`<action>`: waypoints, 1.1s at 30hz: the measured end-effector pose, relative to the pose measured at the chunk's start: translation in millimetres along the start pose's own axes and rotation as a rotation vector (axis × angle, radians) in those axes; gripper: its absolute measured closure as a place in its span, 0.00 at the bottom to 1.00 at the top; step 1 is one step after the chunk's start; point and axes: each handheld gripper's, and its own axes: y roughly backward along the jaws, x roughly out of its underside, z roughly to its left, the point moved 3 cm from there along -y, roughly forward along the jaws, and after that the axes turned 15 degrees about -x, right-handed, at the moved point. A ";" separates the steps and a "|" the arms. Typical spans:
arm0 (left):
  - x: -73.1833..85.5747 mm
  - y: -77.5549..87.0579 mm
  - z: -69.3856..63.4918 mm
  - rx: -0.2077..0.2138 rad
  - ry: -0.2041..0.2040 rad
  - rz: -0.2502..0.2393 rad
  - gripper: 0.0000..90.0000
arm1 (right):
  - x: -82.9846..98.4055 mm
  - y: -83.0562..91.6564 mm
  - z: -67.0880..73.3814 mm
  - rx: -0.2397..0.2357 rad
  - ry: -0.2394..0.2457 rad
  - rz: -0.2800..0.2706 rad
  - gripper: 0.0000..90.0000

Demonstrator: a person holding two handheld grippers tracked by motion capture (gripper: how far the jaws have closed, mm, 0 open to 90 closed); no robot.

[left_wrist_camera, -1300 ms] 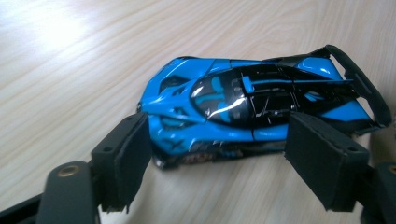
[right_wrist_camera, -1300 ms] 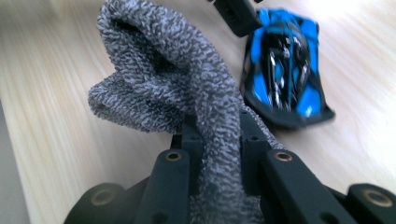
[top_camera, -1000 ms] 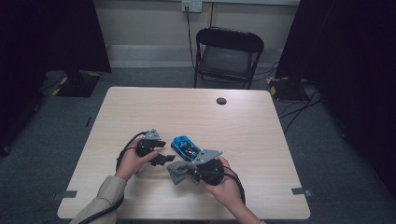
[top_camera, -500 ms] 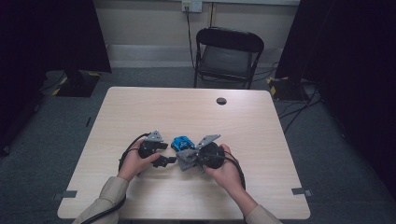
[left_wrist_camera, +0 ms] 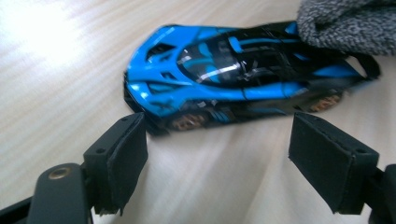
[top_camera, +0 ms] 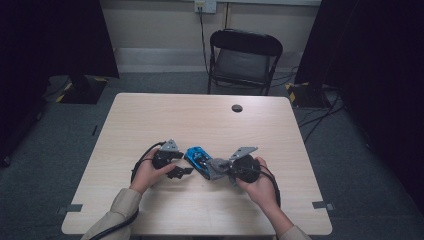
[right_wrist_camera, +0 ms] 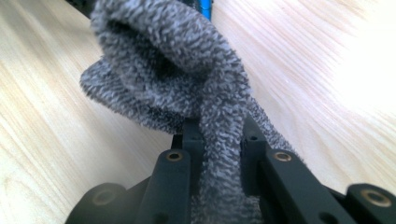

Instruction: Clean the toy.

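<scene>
A blue and black toy car (top_camera: 197,158) (left_wrist_camera: 219,74) lies on the pale wooden table (top_camera: 200,120) between my two grippers. My left gripper (top_camera: 183,171) (left_wrist_camera: 219,137) stands open just short of the car's side, its pads (left_wrist_camera: 123,154) on either side of bare table. My right gripper (top_camera: 222,170) (right_wrist_camera: 223,135) is shut on a grey fluffy cloth (top_camera: 215,167) (right_wrist_camera: 163,65). The cloth (left_wrist_camera: 348,23) rests against the car's right end. A sliver of the blue car (right_wrist_camera: 205,7) peeks out above the cloth in the right gripper view.
A small black round disc (top_camera: 237,108) lies at the table's far side. A black folding chair (top_camera: 245,55) stands beyond the table. Cables trail from both grippers toward the person's sleeve (top_camera: 117,210).
My right gripper has swung with the cloth from the near side of the car up to its right end. The left gripper and the car have stayed put.
</scene>
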 end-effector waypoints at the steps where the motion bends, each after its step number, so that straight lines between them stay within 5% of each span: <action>1: -0.5 -2.7 1.2 -0.010 -0.005 0.001 0.21 | 0.0 0.3 0.2 -0.005 0.008 -0.004 0.87; 17: -8.1 -16.1 -4.8 0.021 -0.093 0.013 0.14 | 9.2 -2.2 -7.5 0.021 -0.016 -0.020 0.87; 33: -7.1 -14.4 -9.6 0.007 -0.119 0.013 0.17 | 17.2 2.0 -12.3 0.051 -0.034 -0.065 0.86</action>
